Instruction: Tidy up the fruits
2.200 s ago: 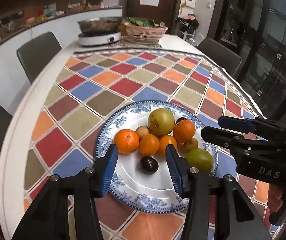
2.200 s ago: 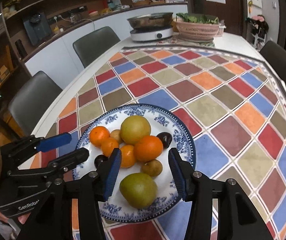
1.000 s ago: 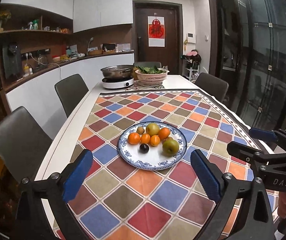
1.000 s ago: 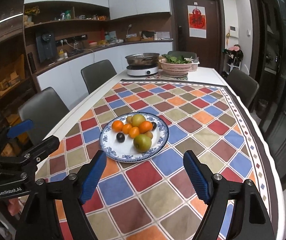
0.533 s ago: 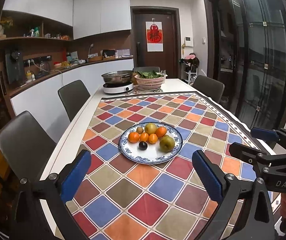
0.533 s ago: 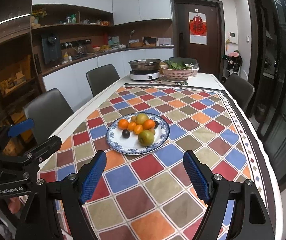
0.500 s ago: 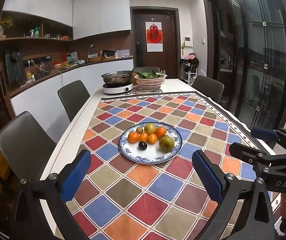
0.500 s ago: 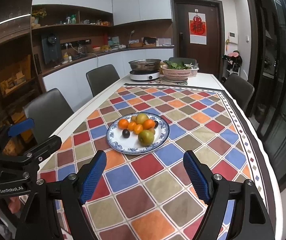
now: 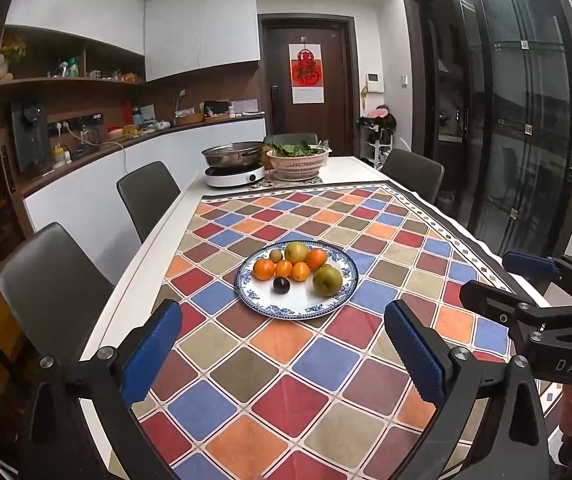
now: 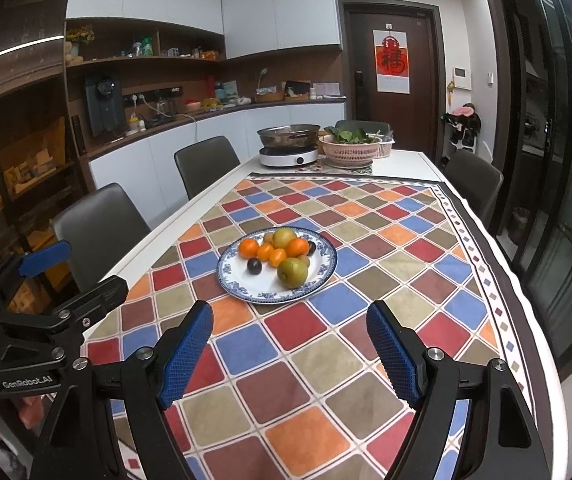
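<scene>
Fruit piled on a blue-rimmed plate (image 9: 264, 308) (image 10: 230, 284) mid-bench, on a chequered cloth (image 9: 326, 360) (image 10: 386, 272). Oranges (image 9: 264, 269) (image 10: 249, 248) clustered at the middle, touching; a big yellow-green fruit (image 9: 295, 251) (image 10: 284, 237) behind them; a green pear (image 9: 327, 279) (image 10: 293, 272) nearest on the right; a dark plum (image 9: 281, 284) (image 10: 254, 265) just apart in front. Left claw (image 9: 284, 356) (image 10: 74, 276) wide open, holding nothing, well short of the plate. Right claw (image 10: 290, 354) (image 9: 498, 280) likewise spread and empty, beside the left. Far end of bench (image 9: 350, 166): a pan (image 9: 232, 153) on a cooker (image 9: 235, 176), and a basket (image 9: 298, 164) of greens just beside it. Chairs (image 9: 148, 196) along both sides.
</scene>
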{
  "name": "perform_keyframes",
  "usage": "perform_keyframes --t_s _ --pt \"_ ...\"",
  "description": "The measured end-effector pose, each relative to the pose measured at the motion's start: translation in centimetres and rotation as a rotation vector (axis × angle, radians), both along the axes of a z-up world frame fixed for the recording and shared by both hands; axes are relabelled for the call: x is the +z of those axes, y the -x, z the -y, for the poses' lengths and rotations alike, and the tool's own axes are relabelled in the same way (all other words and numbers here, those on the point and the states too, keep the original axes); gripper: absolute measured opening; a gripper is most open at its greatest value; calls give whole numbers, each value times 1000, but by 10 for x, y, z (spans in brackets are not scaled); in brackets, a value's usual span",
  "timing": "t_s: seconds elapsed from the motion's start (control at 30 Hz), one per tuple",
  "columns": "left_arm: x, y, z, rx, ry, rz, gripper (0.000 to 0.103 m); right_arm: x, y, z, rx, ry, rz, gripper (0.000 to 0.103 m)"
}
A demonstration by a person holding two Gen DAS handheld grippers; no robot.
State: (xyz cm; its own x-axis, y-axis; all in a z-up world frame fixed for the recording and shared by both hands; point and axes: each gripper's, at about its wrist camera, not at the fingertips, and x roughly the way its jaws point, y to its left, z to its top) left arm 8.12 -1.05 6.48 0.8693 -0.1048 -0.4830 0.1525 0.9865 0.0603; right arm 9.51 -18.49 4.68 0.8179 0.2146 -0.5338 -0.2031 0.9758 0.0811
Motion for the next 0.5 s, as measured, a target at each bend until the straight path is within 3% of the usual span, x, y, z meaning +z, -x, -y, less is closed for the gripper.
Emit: perform_keyframes --t_s 0.5 --pt "0 7 -4 9 39 18 103 0 6 1 -2 0 -1 79"
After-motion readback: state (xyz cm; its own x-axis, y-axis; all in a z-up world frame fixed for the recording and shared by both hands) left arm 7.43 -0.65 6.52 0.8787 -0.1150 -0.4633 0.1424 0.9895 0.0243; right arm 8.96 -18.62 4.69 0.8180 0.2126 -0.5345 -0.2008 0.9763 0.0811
